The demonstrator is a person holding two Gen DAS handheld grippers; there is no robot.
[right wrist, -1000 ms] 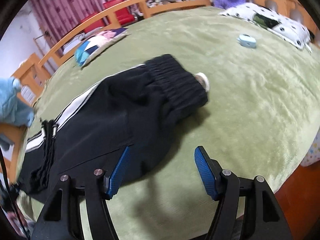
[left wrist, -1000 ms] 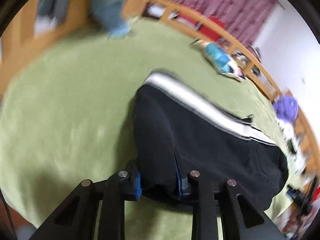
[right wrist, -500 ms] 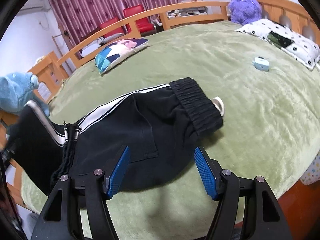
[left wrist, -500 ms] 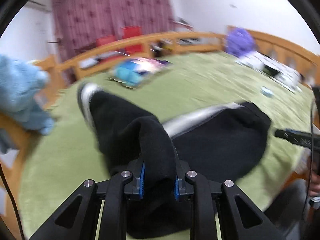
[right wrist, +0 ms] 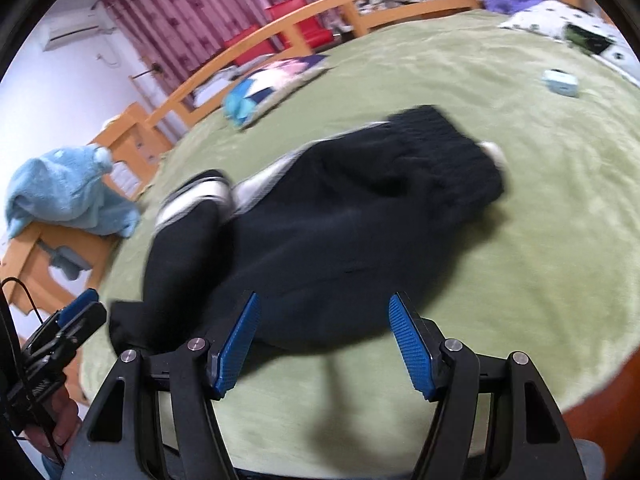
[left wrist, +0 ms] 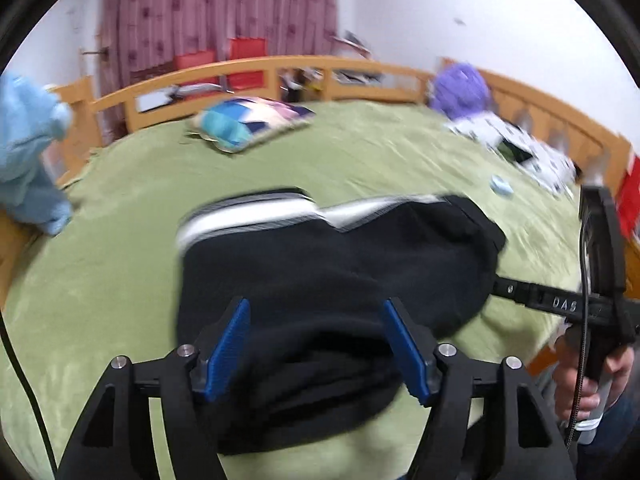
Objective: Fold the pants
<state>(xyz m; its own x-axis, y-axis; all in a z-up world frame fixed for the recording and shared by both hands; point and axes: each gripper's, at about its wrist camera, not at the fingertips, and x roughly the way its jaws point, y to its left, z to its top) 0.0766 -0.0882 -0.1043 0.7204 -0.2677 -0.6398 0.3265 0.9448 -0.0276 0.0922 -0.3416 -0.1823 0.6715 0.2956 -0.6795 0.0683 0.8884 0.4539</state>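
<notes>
Jaws of the left gripper [left wrist: 316, 350] and right gripper [right wrist: 325, 346] stand apart, holding nothing. The black white-striped fabric pants [right wrist: 340, 216] lie at 12 o'clock from both, long axis running 8 to 2 o'clock on the green bed [right wrist: 540, 208].

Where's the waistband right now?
In the right wrist view the waistband lies at the pants' far right end, on the green blanket, short of the small blue case.

We see the black pants [left wrist: 340, 272] only blurred, so the folds do not read clearly. Beside the pants, the right gripper [left wrist: 560, 304] is cut by the frame edge.
</notes>
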